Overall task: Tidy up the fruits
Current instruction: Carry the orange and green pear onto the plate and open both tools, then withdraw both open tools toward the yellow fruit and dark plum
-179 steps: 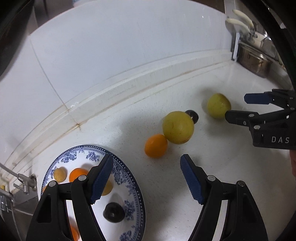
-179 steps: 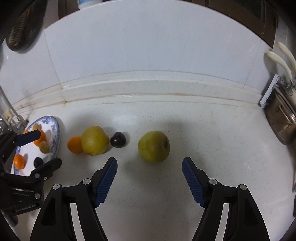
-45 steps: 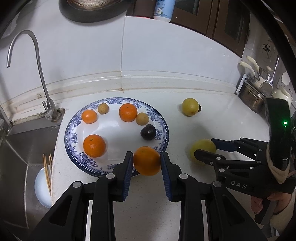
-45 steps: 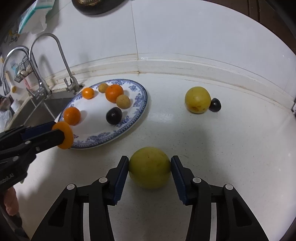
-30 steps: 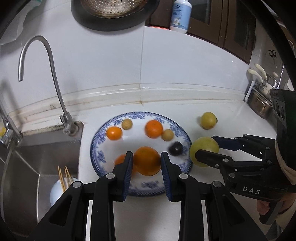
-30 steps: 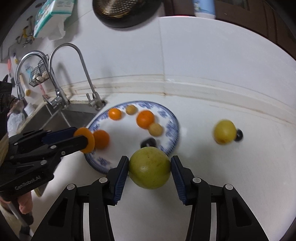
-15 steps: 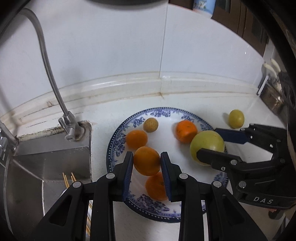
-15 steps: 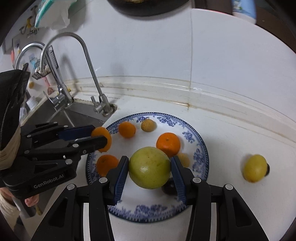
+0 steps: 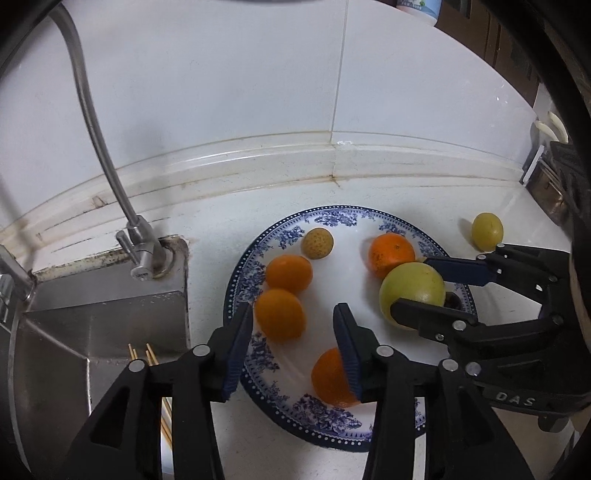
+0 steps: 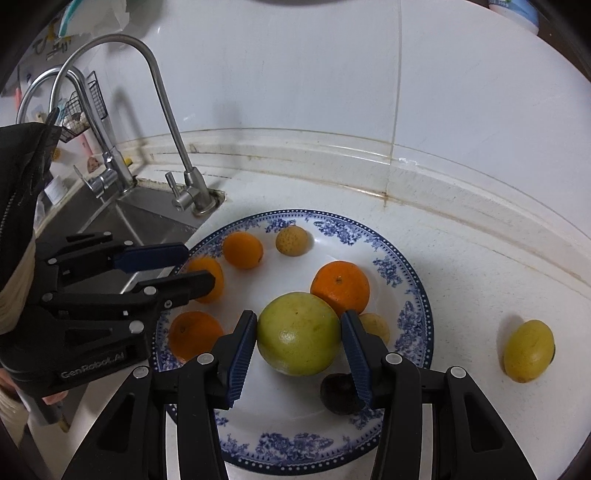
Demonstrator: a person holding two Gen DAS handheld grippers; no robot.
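Oranges (image 9: 280, 314) and green pear (image 10: 298, 333) lie on the blue-patterned plate (image 10: 406, 291).

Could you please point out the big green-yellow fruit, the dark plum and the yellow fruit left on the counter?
big green-yellow fruit (image 10: 298, 334), right wrist view, front skin.
dark plum (image 10: 338, 393), right wrist view, top.
yellow fruit (image 10: 529, 350), right wrist view, middle.

In the left wrist view the left tongs (image 9: 293, 341) cover the right half of a round orange fruit (image 9: 328, 378) low on the blue-patterned white plate (image 9: 325, 424), and the right tongs (image 9: 436, 291) hide all but a sliver of a small dark fruit (image 9: 452, 300). In the right wrist view that dark fruit (image 10: 338, 393) is partly behind a finger of the right tongs (image 10: 299, 345), as is a small pale yellow fruit (image 10: 376, 326). Whether the big yellow-green round fruit (image 10: 298, 338) touches the pads cannot be told, and the white bottle (image 10: 513, 10) on top is cut by the edge.
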